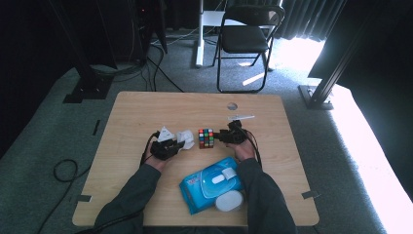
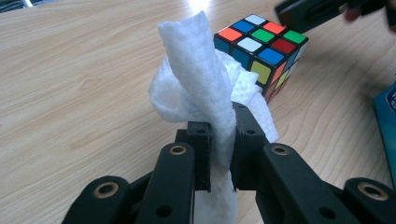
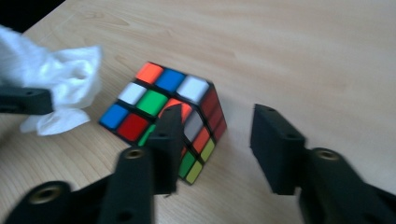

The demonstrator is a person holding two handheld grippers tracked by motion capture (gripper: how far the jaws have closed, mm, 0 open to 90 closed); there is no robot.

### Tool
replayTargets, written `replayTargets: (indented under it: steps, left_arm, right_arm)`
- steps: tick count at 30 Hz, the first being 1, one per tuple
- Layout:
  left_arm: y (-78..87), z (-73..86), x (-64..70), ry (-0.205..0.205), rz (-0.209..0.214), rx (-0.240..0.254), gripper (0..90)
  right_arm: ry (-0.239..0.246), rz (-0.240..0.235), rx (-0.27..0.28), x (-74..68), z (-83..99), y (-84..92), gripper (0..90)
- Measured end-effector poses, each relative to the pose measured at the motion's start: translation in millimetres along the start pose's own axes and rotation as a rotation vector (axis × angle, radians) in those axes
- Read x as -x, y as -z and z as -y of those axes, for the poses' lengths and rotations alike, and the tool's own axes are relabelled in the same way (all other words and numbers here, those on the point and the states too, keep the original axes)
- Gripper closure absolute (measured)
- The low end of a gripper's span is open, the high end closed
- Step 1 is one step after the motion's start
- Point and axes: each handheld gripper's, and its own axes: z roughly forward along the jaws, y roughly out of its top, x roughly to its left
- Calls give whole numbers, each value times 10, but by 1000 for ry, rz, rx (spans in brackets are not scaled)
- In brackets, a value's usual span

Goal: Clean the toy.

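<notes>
A colourful puzzle cube [image 1: 206, 138] rests on the wooden table [image 1: 146, 107] between my two grippers. My left gripper [image 1: 171, 145] is shut on a crumpled white wipe [image 2: 205, 88], which sticks up between its pads just left of the cube [image 2: 261, 51]. My right gripper [image 3: 215, 144] hovers at the cube's right side with its jaws apart; the cube [image 3: 163, 112] lies in front of the left jaw, not between the pads. The wipe [image 3: 60, 84] shows at the left of the right gripper view.
A blue pack of wet wipes [image 1: 212, 183] with its white lid flipped open lies near the front edge, between the person's forearms. A black folding chair [image 1: 246, 34] stands on the carpet beyond the table. A small hole [image 1: 232, 106] marks the table's far side.
</notes>
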Motion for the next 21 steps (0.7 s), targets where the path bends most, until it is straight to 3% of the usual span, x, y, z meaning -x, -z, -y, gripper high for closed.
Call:
replayTargets:
  steps: [3, 5, 7, 11, 14, 21]
  left_arm:
    - [-10, -3, 14, -2, 4, -1, 803]
    - [-15, -4, 17, -2, 5, -2, 802]
    - [-15, -5, 18, -1, 5, -1, 802]
    - [-1, -7, 2, 0, 1, 1, 802]
    - [2, -5, -5, 1, 1, 2, 801]
    - [0, -15, 7, -4, 4, 4, 800]
  right_arm:
    - [97, 20, 22, -81, -58, 53, 448]
    - [149, -10, 28, -125, -97, 56, 390]
    - [172, -49, 11, -142, -121, 27, 332]
    - [237, -51, -37, -176, -126, -80, 276]
    - [250, -63, -48, -186, -107, -125, 245]
    - [277, -28, -79, -187, -126, -220, 184]
